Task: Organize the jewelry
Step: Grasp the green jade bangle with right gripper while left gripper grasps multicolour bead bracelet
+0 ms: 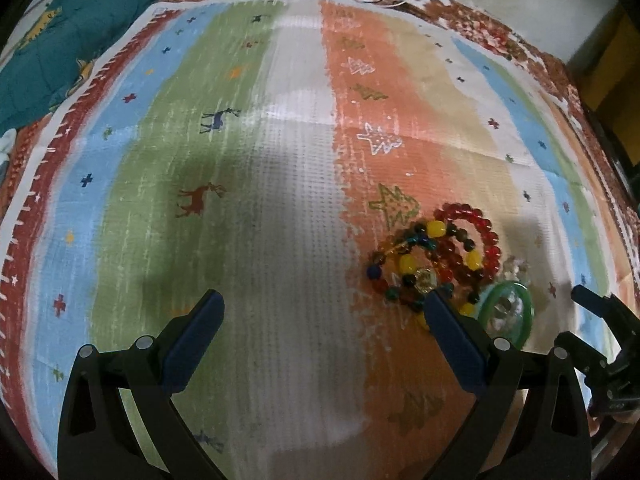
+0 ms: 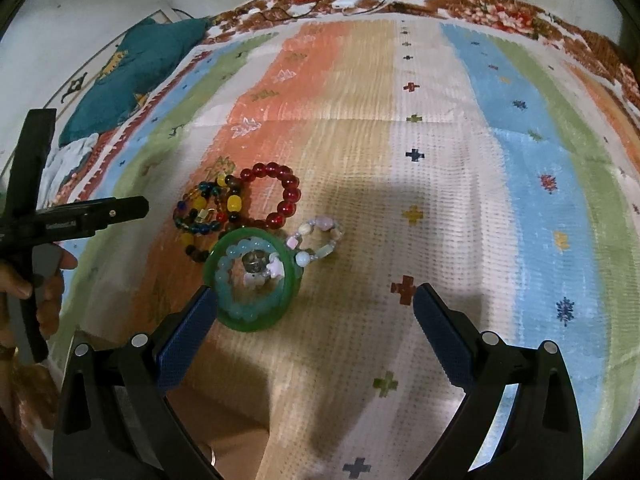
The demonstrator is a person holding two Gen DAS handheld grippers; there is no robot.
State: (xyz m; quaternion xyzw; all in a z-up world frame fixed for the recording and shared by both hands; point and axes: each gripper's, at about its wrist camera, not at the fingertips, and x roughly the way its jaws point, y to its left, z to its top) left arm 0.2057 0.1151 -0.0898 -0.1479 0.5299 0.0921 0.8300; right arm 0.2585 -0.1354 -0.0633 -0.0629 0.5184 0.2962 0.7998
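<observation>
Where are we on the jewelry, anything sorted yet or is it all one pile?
Nothing looks sorted: the red bead bracelet, multicolor bead bracelet, green bangle and pale stone bracelet lie overlapping in one cluster on the striped mat. Left gripper and right gripper are both open, holding nothing. All separating remains.

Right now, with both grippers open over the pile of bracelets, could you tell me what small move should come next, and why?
Probably ease the right gripper left and forward until its fingers straddle the green bangle. Both grippers are open and empty, the bangle is the nearest piece, and it already lies beside the right gripper's left finger. The red bead bracelet and the others overlap behind it.
</observation>
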